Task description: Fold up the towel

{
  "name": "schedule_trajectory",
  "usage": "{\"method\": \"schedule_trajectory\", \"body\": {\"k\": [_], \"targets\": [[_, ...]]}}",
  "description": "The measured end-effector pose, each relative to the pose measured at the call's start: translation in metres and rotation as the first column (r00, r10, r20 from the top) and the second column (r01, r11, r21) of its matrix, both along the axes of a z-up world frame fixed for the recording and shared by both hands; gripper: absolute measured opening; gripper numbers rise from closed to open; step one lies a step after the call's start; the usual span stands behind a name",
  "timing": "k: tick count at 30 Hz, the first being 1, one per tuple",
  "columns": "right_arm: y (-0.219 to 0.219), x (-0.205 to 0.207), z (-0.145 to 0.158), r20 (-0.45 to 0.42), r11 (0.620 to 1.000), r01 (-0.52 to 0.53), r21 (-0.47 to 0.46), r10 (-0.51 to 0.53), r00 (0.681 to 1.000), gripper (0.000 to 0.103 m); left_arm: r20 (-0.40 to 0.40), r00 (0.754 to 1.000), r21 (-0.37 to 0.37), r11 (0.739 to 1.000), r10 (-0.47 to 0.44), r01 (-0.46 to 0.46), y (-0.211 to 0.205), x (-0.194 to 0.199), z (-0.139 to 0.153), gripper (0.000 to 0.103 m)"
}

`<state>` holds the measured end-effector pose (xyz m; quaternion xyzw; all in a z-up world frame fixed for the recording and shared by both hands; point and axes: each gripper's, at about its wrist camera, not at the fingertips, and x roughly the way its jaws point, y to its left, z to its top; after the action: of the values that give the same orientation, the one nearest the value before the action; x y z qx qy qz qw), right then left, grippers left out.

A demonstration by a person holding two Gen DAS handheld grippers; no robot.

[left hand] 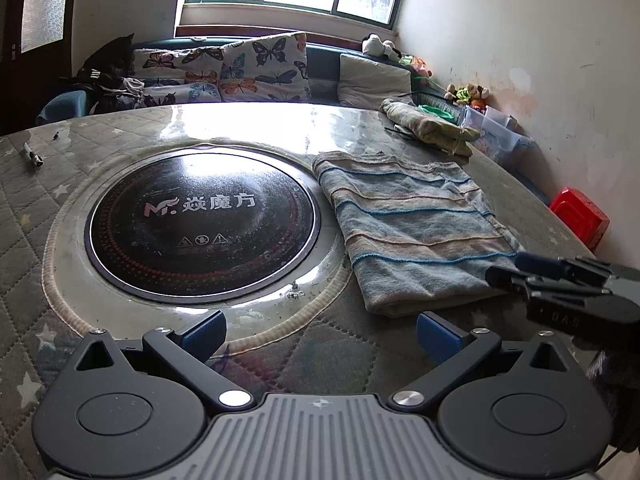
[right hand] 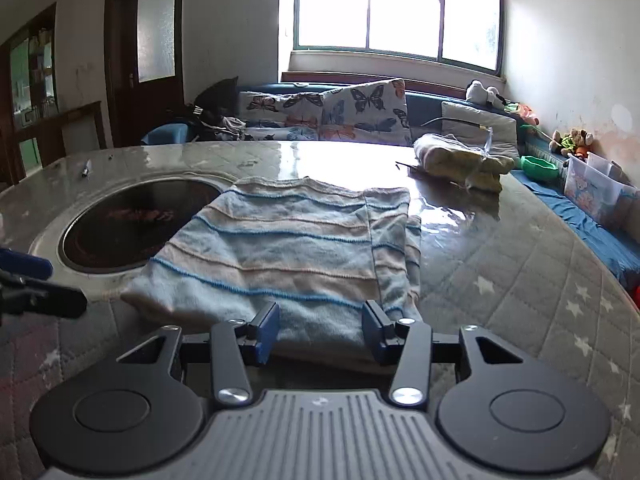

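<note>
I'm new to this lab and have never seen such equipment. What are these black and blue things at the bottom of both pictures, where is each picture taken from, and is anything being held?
Each picture comes from a wide-angle camera mounted on a hand-held gripper, a two-fingered clamp that a person carries, one in each hand. The black arms with blue pads are its fingers. One view looks along the left gripper, the other along the right gripper.

On the quilted table lies a folded striped towel beside a round black cooktop. A second, yellowish cloth sits farther back.

Nothing is held. The left gripper stands wide open over bare table. The right gripper's fingers are apart at the towel's near edge, not pressing on it.
</note>
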<state>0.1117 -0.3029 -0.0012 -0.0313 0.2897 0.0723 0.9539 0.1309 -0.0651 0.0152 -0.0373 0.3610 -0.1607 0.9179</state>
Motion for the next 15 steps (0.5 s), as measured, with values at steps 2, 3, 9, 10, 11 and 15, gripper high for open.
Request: {"method": "schedule_trajectory", "body": {"k": [2, 3, 9, 10, 11, 15], "targets": [[0.001, -0.005, 0.001, 0.006, 1.0, -0.007, -0.001, 0.007, 1.0, 0.054, 0.008, 1.0, -0.005, 1.0, 0.008, -0.008, 0.001, -0.001, 0.001, 0.103], [0.001, -0.007, 0.002, 0.01, 1.0, -0.01, 0.002, 0.01, 1.0, 0.056, 0.011, 1.0, -0.01, 1.0, 0.013, -0.013, 0.0, -0.001, 0.001, 0.103], [0.0, -0.013, 0.0, 0.001, 0.999, 0.002, 0.042, -0.002, 1.0, 0.072, 0.016, 1.0, -0.02, 0.999, 0.027, -0.026, -0.003, -0.003, 0.003, 0.103], [0.0, -0.014, -0.001, -0.001, 0.999, 0.003, 0.047, -0.003, 1.0, 0.075, 0.016, 1.0, -0.017, 1.0, 0.027, -0.027, -0.004, -0.003, 0.003, 0.103], [0.001, -0.016, -0.001, -0.003, 0.999, 0.002, 0.05, -0.002, 1.0, 0.077, 0.014, 1.0, -0.013, 1.0, 0.025, -0.025, -0.004, -0.004, 0.003, 0.103], [0.003, -0.022, -0.003, -0.006, 0.999, 0.004, 0.053, -0.003, 1.0, 0.086, 0.012, 1.0, -0.001, 1.0, 0.02, -0.02, -0.008, -0.005, 0.002, 0.103]]}}
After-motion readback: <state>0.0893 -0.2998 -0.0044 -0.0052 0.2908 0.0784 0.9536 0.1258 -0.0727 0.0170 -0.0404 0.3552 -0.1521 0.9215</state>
